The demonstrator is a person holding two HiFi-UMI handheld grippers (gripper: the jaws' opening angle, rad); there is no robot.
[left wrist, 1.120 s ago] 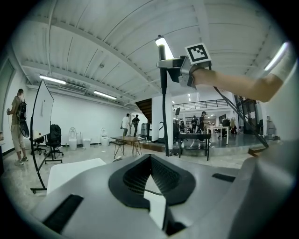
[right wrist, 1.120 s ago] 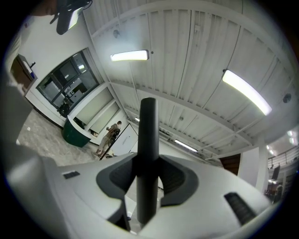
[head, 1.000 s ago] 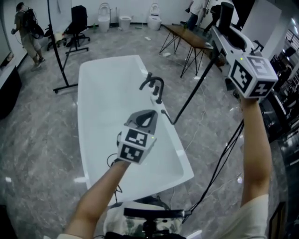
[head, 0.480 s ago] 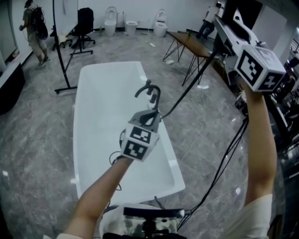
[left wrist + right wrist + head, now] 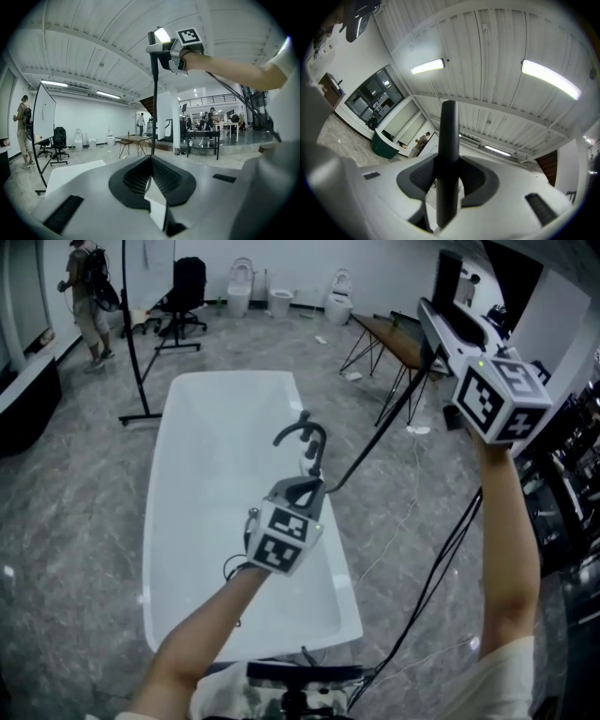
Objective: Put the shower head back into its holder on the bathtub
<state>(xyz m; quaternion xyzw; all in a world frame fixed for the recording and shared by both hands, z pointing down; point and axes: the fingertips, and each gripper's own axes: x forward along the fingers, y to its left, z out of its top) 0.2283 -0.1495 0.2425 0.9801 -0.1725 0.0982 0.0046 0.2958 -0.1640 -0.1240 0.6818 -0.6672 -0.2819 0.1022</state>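
A white bathtub point(image 5: 155, 521) lies ahead, with a black curved faucet point(image 5: 305, 432) on its right rim. My right gripper point(image 5: 439, 320) is raised high at the upper right, shut on the black shower head point(image 5: 450, 277). Its handle point(image 5: 448, 154) stands between the jaws, and its dark hose point(image 5: 375, 423) slants down to the rim beside the faucet. My left gripper point(image 5: 305, 488) hovers over the tub's right rim just short of the faucet, jaws shut and empty. From the left gripper view, the left gripper point(image 5: 151, 159) points at the hose point(image 5: 154, 117), with the shower head point(image 5: 153, 51) above.
A black stand pole point(image 5: 141, 352) rises left of the tub. A folding table point(image 5: 394, 334) is behind the faucet side. Toilets point(image 5: 239, 296), an office chair point(image 5: 187, 292) and a person point(image 5: 89, 296) are at the far wall. Cables point(image 5: 441, 577) trail over the floor at right.
My left gripper has drifted toward the tub's right rim near the faucet. The right gripper stays high with the shower head, shifted slightly.
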